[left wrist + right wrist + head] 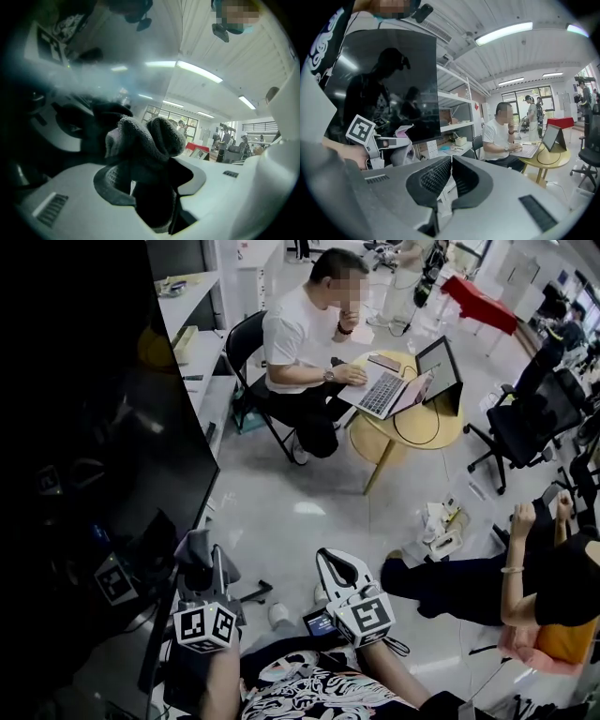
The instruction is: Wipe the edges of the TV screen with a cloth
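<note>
Bunched grey cloth (140,136) sits clamped in the left tongs (204,559), just beside the lower right edge of the TV screen (112,446). Right of the screen, the right tongs (450,176) are pressed together, holding nothing.

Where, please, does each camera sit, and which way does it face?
Head view: on the person's head, looking steeply down at the TV screen, left gripper, right gripper and patterned shirt.
Left gripper view: on that gripper, looking up along jaws shut on the cloth, beside the screen.
Right gripper view: on that gripper, looking along shut, empty jaws toward the screen and a seated person.
Shared: head and right gripper views both show the left gripper's cloth by the screen.
</note>
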{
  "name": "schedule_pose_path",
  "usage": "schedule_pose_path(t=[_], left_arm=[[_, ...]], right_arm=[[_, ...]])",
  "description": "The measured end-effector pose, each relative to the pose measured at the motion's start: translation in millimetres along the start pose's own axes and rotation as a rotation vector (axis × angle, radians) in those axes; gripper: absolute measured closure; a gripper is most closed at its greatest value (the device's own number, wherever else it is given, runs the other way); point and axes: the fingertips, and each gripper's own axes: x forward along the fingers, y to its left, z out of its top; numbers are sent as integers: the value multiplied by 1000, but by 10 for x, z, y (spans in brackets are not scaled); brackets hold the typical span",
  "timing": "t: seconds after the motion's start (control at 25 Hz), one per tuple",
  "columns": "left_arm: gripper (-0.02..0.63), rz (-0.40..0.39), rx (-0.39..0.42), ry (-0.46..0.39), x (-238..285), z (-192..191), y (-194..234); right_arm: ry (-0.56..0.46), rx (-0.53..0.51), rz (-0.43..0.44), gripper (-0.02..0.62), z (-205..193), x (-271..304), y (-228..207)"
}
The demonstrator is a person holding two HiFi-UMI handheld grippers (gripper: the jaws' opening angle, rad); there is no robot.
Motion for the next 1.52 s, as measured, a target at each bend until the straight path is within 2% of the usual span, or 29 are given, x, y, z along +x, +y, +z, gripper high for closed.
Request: schedule_pose_path(t=[0.24, 0.48, 0.8, 1.16, 1.4, 1.52], left_arm=[[408, 22, -6, -2, 120, -19, -42], [408, 42, -4, -19, 177, 27, -82], [408, 84, -22, -12, 413, 11, -121], [408, 199, -52, -19, 711, 37, -117], [408, 245, -122, -48, 836, 70, -136], [408, 272, -111, -46, 894, 67, -149]], right_arm=[[-14, -23, 59, 565, 122, 203, -143], [-35, -34, 118, 565, 210, 240, -104], [-21, -14, 118, 565, 166, 278, -405], [-20, -18, 151, 565, 206, 400, -675], [-4, -40, 185, 565, 208, 442, -854], [1, -45, 199, 565, 196, 458, -959]])
